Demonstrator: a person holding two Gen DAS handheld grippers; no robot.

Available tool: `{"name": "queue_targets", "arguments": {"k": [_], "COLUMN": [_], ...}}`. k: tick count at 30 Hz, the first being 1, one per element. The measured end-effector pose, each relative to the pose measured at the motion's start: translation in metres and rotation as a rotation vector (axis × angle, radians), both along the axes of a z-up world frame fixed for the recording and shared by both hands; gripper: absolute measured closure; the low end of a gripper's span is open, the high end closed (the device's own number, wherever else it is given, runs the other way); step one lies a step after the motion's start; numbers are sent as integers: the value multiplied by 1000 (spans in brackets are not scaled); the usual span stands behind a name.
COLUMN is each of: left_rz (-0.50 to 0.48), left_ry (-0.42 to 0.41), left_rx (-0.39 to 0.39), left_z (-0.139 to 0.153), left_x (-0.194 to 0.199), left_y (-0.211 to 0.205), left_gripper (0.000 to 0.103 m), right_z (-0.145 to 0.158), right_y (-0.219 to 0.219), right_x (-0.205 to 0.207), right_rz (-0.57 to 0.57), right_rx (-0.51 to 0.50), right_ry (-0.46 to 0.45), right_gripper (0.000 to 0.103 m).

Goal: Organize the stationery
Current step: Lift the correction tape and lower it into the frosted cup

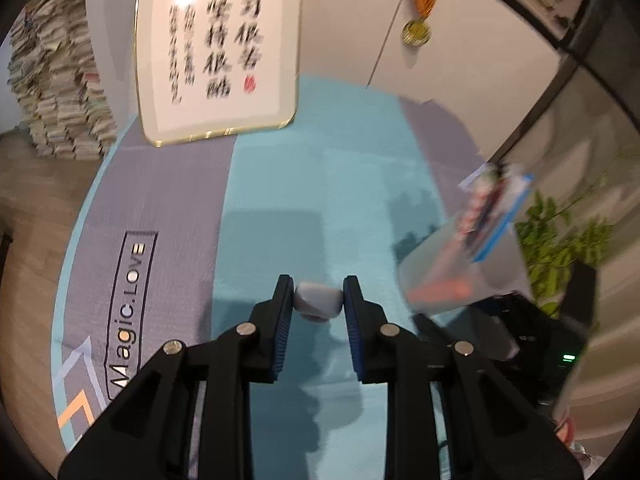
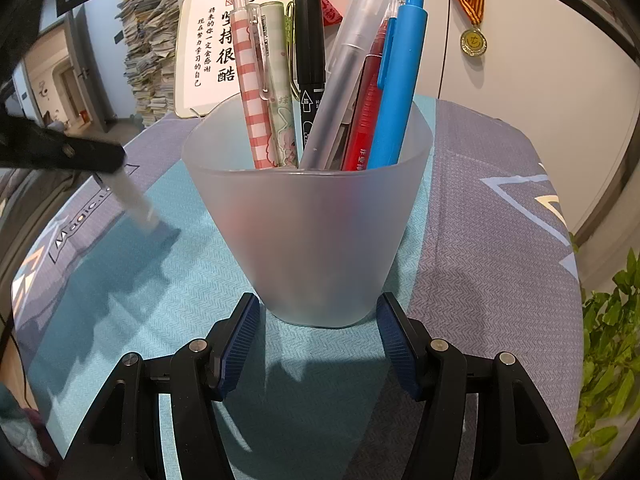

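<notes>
My left gripper (image 1: 318,292) is shut on a white pen (image 1: 319,302), seen end-on between the blue pads. In the right wrist view this white pen (image 2: 134,200) slants down from a black finger (image 2: 68,154) of the left gripper, its lower end close over the teal mat. A frosted cup (image 2: 312,220) holds several pens, among them a blue pen (image 2: 400,80) and a black marker (image 2: 309,60). My right gripper (image 2: 318,306) grips the cup's base from both sides. In the left wrist view the cup (image 1: 460,272) is blurred at the right.
The teal and grey mat (image 1: 320,184) covers a round table. A framed calligraphy board (image 1: 218,52) leans at the back, beside a tall pile of papers (image 1: 56,80). A medal (image 1: 416,32) hangs on the wall. A green plant (image 2: 608,320) stands past the table's right edge.
</notes>
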State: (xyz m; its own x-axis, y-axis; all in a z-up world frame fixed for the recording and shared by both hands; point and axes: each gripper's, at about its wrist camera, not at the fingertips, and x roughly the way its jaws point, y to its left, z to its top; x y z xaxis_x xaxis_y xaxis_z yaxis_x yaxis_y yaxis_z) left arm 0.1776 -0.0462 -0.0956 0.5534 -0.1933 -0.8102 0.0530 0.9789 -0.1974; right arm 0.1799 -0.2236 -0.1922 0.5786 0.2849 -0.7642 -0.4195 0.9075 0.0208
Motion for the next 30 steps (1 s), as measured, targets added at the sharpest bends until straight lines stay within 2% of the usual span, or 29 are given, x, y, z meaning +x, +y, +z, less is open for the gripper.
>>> {"name": "queue_targets", "arguments": {"k": [2, 15, 19, 30], "left_rz": [-24, -186, -228, -246], "left_ry": [-54, -278, -292, -235], "left_rx": [-5, -84, -86, -88], "left_z": [13, 80, 83, 71], "left_x": [-8, -36, -34, -14], "left_y": [-6, -50, -63, -81], "left_gripper": [79, 80, 80, 80], "right_z": [0, 0, 0, 0], "right_y": [0, 0, 0, 0], "right_x": [0, 0, 0, 0], "right_rz": [0, 1, 1, 1], "right_rx": [0, 0, 0, 0], "right_ry": [0, 0, 0, 0], "right_gripper": [40, 40, 40, 40]}}
